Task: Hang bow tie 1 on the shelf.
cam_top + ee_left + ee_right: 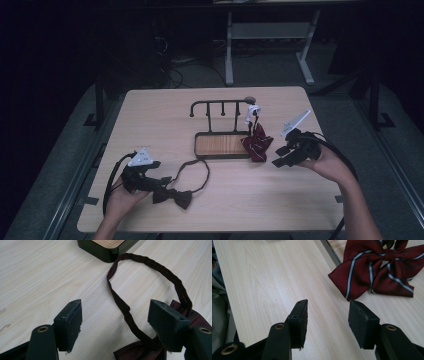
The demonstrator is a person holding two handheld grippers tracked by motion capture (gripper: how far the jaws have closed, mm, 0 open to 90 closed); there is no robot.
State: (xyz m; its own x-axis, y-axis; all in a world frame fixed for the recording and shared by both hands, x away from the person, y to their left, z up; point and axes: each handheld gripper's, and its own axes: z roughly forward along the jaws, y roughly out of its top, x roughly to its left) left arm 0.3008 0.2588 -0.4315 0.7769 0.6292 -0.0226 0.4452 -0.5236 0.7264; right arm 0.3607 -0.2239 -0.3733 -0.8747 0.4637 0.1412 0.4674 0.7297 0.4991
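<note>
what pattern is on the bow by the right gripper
Dark red bow with white diagonal stripes, clearest in the right gripper view.

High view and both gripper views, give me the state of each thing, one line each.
Left gripper: open, over the strap.
Right gripper: open, holding nothing.
Dark bow tie: flat on table, strap looped.
Striped bow tie: hanging from rack.
Rack: upright.

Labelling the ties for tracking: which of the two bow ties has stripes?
The dark red bow tie with white stripes, at the stand's right end by the right gripper. The plain dark maroon bow tie by the left gripper has none.
</note>
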